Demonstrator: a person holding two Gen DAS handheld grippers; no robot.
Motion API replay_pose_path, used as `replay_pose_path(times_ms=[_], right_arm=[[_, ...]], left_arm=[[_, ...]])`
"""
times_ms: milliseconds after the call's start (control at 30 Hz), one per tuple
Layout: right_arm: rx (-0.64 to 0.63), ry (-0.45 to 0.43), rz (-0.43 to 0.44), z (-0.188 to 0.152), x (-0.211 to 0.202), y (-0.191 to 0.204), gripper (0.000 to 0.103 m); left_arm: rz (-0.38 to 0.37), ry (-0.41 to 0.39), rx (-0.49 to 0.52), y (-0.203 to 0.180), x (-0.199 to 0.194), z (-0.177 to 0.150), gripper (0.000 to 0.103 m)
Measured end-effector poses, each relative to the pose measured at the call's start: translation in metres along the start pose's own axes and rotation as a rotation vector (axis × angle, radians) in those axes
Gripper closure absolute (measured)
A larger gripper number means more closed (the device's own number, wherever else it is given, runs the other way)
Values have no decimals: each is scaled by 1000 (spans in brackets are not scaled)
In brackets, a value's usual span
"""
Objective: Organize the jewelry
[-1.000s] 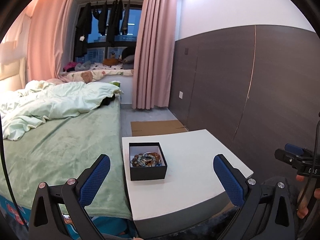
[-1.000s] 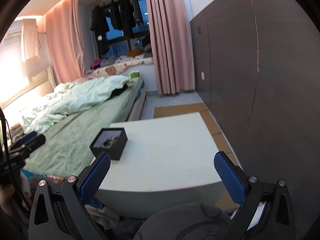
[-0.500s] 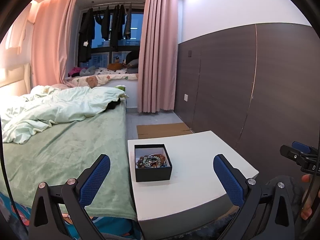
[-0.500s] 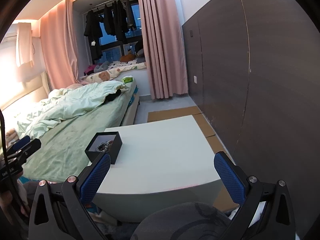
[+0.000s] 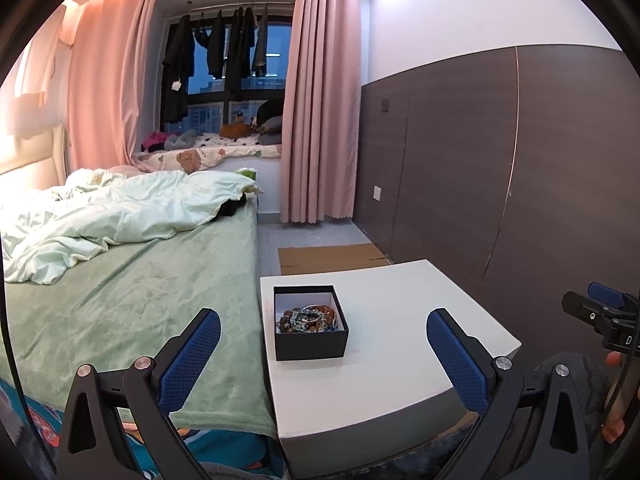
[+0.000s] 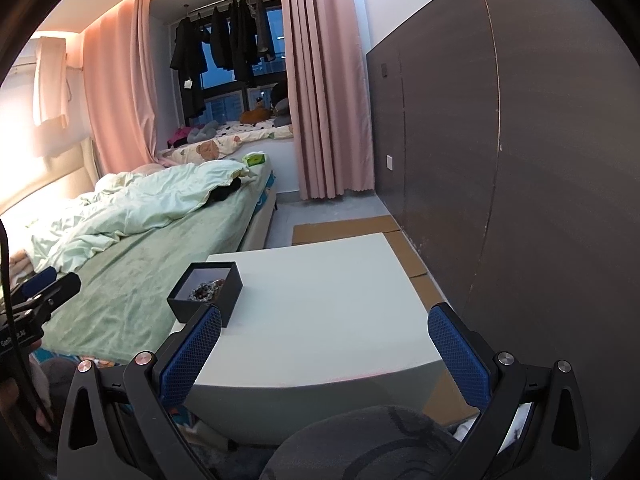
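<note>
A small black open box (image 5: 309,329) stands on the left part of a low white table (image 5: 392,344). It holds a heap of beaded bracelets (image 5: 308,319). My left gripper (image 5: 322,354) is open and empty, in front of the box and short of it. The box (image 6: 206,295) and the beads (image 6: 206,290) also show in the right wrist view, at the table's (image 6: 320,312) left edge. My right gripper (image 6: 324,354) is open and empty, near the table's front edge, with its left finger (image 6: 192,354) just before the box.
A bed with a green blanket (image 5: 120,300) adjoins the table on the left. A dark panelled wall (image 5: 520,184) runs along the right. Flattened cardboard (image 5: 332,258) lies on the floor behind the table. A dark grey round cushion (image 6: 372,444) sits below my right gripper.
Both views have shifted: the table and box now sit lower and slightly closer. Both grippers stay open and empty.
</note>
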State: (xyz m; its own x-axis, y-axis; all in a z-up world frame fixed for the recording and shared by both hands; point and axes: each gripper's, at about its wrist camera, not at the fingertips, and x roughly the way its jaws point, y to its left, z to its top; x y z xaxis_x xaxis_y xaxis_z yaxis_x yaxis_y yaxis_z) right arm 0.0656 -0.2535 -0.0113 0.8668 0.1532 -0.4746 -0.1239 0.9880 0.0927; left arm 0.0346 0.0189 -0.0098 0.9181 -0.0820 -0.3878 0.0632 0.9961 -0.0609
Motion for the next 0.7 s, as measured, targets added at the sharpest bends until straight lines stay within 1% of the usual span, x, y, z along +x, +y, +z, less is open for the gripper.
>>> replay_pose_path(times_ms=[333,700], right_arm=[[12,6,4,1,2,-2,0],[-3,5,-3,0,3,1,0]], left_arm=[[0,0,-1,-1,0,0,0],[11,7,17,-1,1,-1,0]])
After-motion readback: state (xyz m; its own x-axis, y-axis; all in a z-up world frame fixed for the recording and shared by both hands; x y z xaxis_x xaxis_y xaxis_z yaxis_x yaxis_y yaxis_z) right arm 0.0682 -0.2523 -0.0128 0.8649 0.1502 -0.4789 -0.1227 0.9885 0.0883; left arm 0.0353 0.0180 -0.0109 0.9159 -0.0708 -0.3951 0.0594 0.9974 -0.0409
